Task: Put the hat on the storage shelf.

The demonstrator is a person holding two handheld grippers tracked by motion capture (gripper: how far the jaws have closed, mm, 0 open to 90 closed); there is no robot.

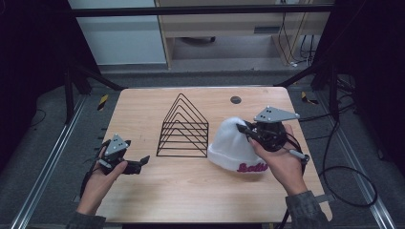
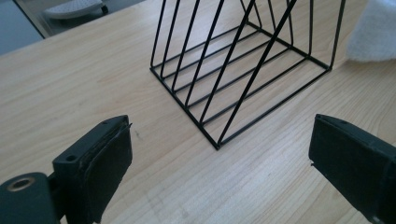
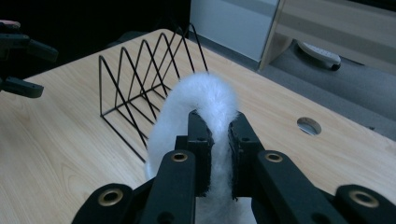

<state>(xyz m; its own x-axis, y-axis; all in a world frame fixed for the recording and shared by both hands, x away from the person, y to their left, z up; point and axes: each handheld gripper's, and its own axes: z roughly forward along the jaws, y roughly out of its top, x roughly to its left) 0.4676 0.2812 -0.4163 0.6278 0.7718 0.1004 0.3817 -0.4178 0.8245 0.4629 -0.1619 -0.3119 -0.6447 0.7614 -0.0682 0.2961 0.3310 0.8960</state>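
A white knit beanie with pink lettering on its cuff lies on the wooden table, right of a black wire rack made of triangular dividers. My right gripper is shut on the top of the beanie, with the white fabric pinched between the two black jaws. My left gripper rests low on the table at the left, open, jaws pointing toward the rack with nothing between them. A corner of the beanie shows beyond the rack.
A round cable hole sits near the table's far edge. Cables trail off the right side. Bare tabletop lies in front of the rack and to the left. A metal frame surrounds the table.
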